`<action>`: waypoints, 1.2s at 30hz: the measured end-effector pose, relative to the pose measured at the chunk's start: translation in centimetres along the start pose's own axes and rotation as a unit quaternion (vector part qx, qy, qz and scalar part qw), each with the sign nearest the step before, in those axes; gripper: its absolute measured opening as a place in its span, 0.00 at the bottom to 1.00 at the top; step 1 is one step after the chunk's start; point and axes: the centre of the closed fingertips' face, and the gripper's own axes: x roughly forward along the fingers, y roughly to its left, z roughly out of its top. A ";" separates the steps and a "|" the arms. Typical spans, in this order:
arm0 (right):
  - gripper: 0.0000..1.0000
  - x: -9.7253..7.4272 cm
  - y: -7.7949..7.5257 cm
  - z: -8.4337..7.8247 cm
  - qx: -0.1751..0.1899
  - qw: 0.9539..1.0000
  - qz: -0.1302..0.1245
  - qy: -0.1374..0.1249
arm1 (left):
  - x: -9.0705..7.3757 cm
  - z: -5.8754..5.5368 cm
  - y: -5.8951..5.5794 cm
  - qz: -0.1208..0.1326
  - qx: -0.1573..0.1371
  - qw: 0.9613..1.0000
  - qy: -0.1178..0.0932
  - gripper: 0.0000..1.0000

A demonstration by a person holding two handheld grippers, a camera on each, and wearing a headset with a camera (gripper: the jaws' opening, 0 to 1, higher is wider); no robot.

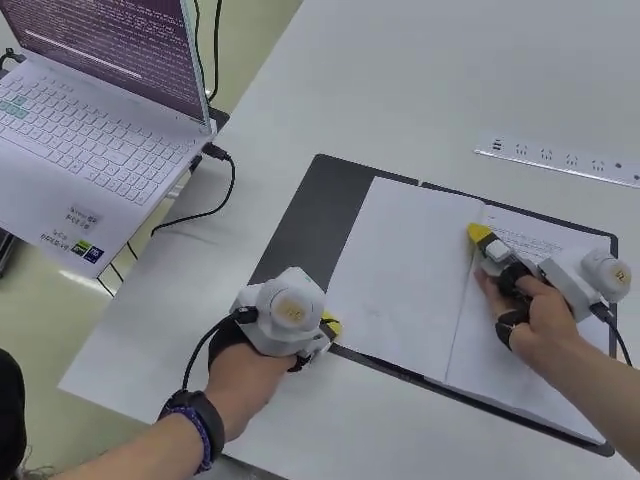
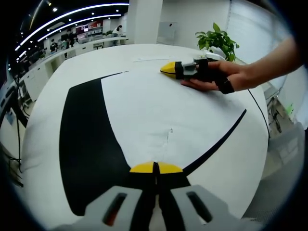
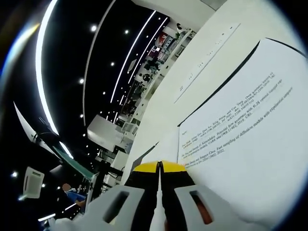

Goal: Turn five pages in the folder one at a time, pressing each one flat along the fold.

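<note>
Spreading wide past both tools, the white table [image 1: 400,70] leaves open room. One open folder [image 1: 308,215] lies between them; one laptop [image 1: 90,120] stands left of the left gripper [image 2: 155,167], one power strip [image 1: 555,158] beyond the right gripper [image 3: 160,166]. Both have jaws closed: left at the folder's near edge, right seemingly pressing the fold.

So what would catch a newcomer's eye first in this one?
The open black folder with its big blank white page takes the middle of the head view. The yellow-tipped right claw, shut, sits at the fold near the top, and the left claw, also shut, is at the page's lower left corner. A white laptop lies open far left.
</note>
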 end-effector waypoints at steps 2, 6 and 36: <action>0.00 -0.2 0.1 -0.3 -0.001 1.000 0.004 0.003 | 0.0 0.0 0.0 0.000 0.000 1.000 0.000 0.00; 0.00 -2.5 3.0 -2.0 -0.006 1.000 0.009 0.008 | 0.0 0.0 0.0 0.001 -0.003 1.000 -0.001 0.00; 0.00 -8.1 3.2 -7.5 -0.011 0.997 0.052 0.062 | 0.0 0.0 0.0 0.003 -0.009 1.000 -0.002 0.00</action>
